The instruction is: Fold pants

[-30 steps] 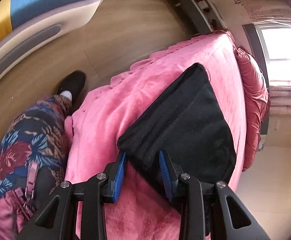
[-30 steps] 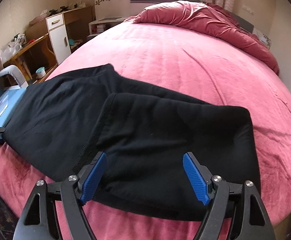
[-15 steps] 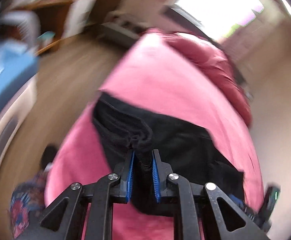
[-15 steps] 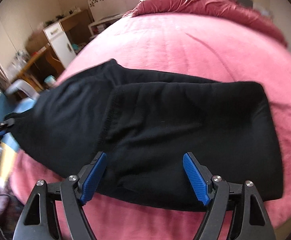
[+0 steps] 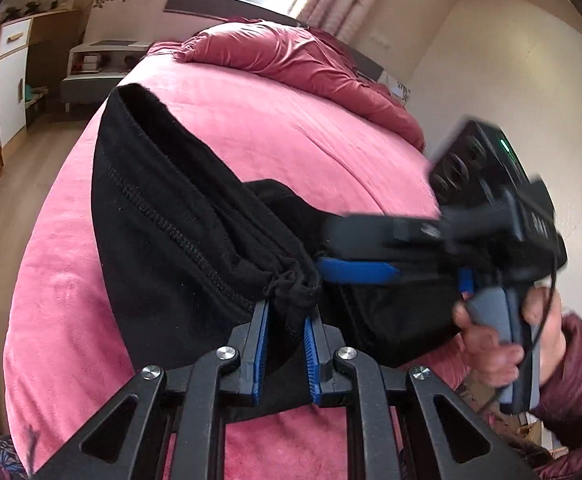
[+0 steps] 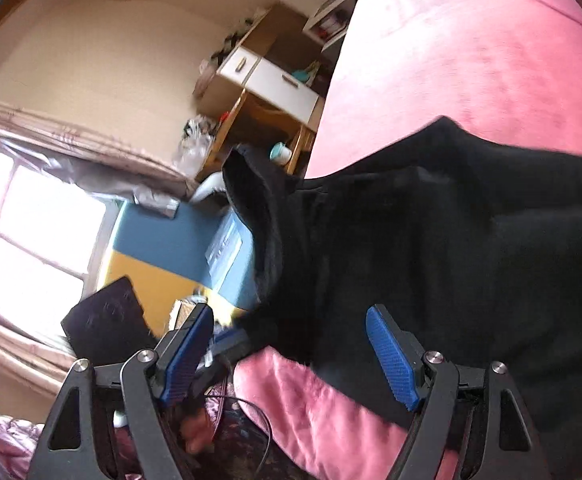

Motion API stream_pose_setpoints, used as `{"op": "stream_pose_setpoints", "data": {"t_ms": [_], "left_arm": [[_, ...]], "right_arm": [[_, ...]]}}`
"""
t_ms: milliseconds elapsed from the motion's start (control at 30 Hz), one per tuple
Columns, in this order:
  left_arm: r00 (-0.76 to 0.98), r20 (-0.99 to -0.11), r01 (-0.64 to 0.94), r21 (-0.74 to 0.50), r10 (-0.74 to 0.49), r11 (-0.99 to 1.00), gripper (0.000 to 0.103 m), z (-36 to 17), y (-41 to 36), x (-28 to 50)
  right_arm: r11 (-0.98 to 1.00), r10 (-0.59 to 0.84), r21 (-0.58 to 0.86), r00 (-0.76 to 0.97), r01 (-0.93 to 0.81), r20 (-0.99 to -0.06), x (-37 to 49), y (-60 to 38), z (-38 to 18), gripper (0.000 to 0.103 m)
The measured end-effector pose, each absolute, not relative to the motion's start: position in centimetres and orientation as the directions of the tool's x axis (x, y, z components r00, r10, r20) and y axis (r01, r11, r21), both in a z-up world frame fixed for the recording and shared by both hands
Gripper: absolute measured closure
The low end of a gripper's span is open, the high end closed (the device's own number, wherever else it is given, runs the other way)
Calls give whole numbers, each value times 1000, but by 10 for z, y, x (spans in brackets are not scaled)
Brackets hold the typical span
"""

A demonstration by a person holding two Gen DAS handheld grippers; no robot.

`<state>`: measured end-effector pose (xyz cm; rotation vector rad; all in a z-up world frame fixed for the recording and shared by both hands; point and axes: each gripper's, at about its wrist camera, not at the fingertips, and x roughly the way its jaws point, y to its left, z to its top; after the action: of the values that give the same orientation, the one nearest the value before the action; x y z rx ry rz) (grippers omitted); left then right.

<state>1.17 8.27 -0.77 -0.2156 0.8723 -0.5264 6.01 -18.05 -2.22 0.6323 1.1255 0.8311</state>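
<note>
the black pants are lifted off the pink bedspread at one bunched edge, which is pinched between the blue pads of the left gripper (closed tight on the gathered hem); a second ago that edge lay flat on the bed between pads that stood apart. ahead of the left gripper the cloth is drawn up into a taut ridge running away toward the crumpled pink duvet. just to its right the right gripper is seen side-on, held by a hand in a dark red sleeve, with one blue pad close against the raised fold. in the right wrist view the right gripper is held wide open, gripping nothing, and the pants lie ahead of it and between its pads, where earlier they were spread level; the view is now rolled toward a desk and a window.
</note>
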Motion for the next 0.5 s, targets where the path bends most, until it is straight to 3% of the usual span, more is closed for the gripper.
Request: {"op": "stream_pose_setpoints", "data": {"t_ms": [133, 200, 333, 367, 500], "left_arm": [[522, -690, 355, -359, -501, 863, 87, -8, 77, 18], [521, -698, 355, -347, -492, 868, 87, -8, 76, 18], [514, -717, 362, -315, -470, 877, 87, -12, 70, 21], [511, -725, 363, -306, -462, 880, 87, -13, 68, 22], [508, -733, 360, -297, -453, 884, 87, -16, 65, 23]], "right_arm": [[573, 817, 765, 125, -293, -563, 77, -145, -28, 24], [602, 792, 738, 107, -305, -602, 82, -132, -34, 31], [646, 745, 687, 81, -333, -662, 91, -116, -42, 72], [654, 737, 675, 84, -341, -671, 92, -114, -44, 78], [684, 706, 635, 105, -359, -700, 94, -108, -45, 87]]}}
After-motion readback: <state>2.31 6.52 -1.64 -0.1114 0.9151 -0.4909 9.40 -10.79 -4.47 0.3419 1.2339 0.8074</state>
